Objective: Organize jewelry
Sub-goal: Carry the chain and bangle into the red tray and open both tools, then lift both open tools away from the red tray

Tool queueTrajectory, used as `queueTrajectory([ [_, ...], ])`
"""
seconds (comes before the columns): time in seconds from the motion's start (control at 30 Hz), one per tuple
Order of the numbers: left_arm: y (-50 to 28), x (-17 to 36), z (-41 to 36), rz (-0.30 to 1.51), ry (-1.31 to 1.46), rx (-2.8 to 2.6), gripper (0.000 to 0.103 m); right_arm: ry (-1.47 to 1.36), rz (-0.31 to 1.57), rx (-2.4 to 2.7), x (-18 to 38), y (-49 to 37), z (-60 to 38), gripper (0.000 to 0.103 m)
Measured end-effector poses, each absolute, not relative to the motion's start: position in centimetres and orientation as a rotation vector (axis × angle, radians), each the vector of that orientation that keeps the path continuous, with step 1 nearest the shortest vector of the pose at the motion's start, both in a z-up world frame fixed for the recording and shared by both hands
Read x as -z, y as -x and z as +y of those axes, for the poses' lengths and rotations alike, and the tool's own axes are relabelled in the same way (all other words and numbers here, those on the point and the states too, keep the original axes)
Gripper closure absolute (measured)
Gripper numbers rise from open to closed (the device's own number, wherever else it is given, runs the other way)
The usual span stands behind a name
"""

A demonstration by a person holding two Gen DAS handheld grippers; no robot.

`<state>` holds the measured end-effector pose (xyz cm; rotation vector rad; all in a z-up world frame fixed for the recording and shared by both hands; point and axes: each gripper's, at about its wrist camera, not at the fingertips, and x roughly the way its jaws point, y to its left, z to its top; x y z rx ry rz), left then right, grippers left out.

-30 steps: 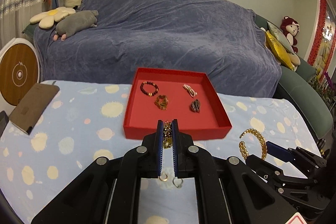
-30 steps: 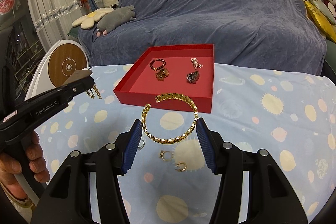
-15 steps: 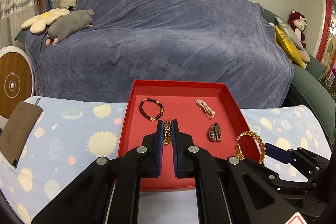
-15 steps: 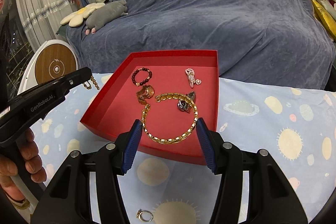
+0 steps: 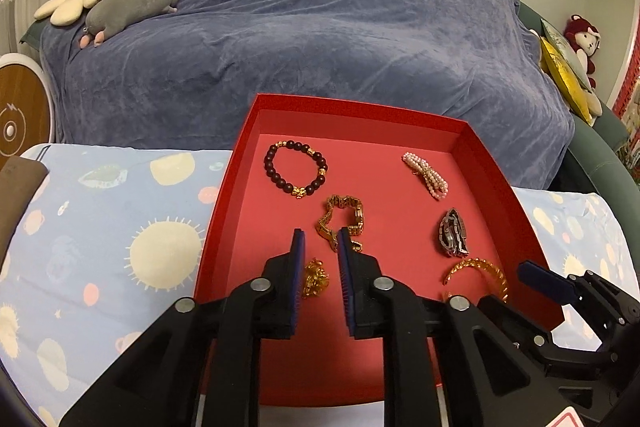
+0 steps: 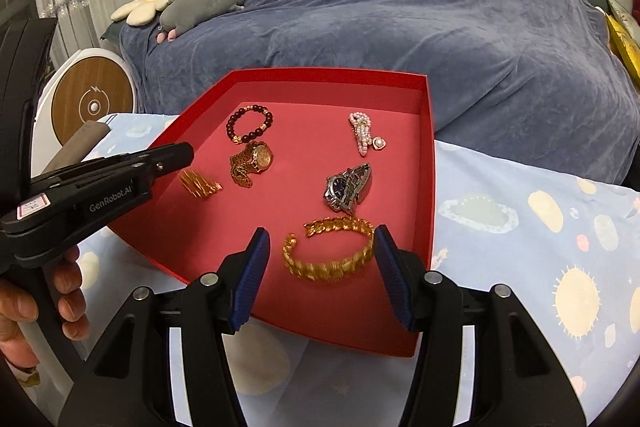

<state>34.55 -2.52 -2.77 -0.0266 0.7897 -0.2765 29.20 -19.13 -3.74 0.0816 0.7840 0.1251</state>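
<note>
Both the left tongs (image 5: 320,259) and right tongs (image 6: 320,247) are hanging released over the red tray (image 6: 430,163), dropping a gold chain (image 6: 200,183) and gold bracelet (image 6: 328,251); fetching remaining table pieces likely follows.

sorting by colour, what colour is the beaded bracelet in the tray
Dark maroon beaded bracelet with gold accents; clearest in the left wrist view.

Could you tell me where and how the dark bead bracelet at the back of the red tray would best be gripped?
The dark bead bracelet lies flat as an open ring in the red tray. I would come straight down and pinch one strand across its thickness, one finger inside the loop, likely on the near side, farthest from the wall.
</note>
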Motion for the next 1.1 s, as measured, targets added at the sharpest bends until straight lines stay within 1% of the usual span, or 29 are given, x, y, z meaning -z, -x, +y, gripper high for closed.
queueTrajectory([
  [0.03,-34.5,2.7,-2.5,0.784,0.023,0.267,0.076,-0.091,0.782,-0.128,3.6,-29.2,-19.3,0.048],
  [0.17,-34.2,1.3,-1.9,0.773,0.047,0.246,0.07,-0.124,0.76,-0.101,1.9,-28.6,-20.3,0.048],
  [0.27,-33.7,-0.6,-1.2,0.761,0.074,0.244,0.07,-0.156,0.748,-0.083,-0.3,-27.8,-21.3,0.048],
  [0.4,-31.3,-3.6,-1.0,0.732,0.032,0.245,0.069,-0.164,0.723,-0.069,-3.6,-25.4,-22.0,0.048],
  [0.47,-29.6,-4.9,-0.5,0.721,0.03,0.249,0.065,-0.179,0.707,-0.061,-5.0,-23.3,-22.3,0.047],
  [0.53,-27.4,-5.7,0.3,0.717,0.05,0.248,0.061,-0.213,0.709,-0.064,-5.5,-21.2,-22.6,0.043],
  [0.63,-24.0,-5.8,1.7,0.72,0.067,0.244,0.059,-0.243,0.715,-0.074,-5.4,-17.4,-22.7,0.043],
  [0.67,-22.7,-5.5,2.1,0.721,0.071,0.239,0.057,-0.252,0.714,-0.072,-5.1,-16.1,-22.9,0.043],
  [0.77,-20.3,-4.1,2.7,0.771,0.057,0.222,0.057,-0.269,0.754,-0.066,-3.6,-13.4,-22.7,0.043],
  [0.93,-17.6,-3.3,3.0,0.774,0.052,0.2,0.057,-0.209,0.753,-0.071,-2.9,-11.0,-21.0,0.043],
  [1.1,-17.4,-2.3,2.9,0.785,0.042,0.19,0.057,-0.168,0.786,-0.092,-1.3,-11.1,-20.2,0.043],
])
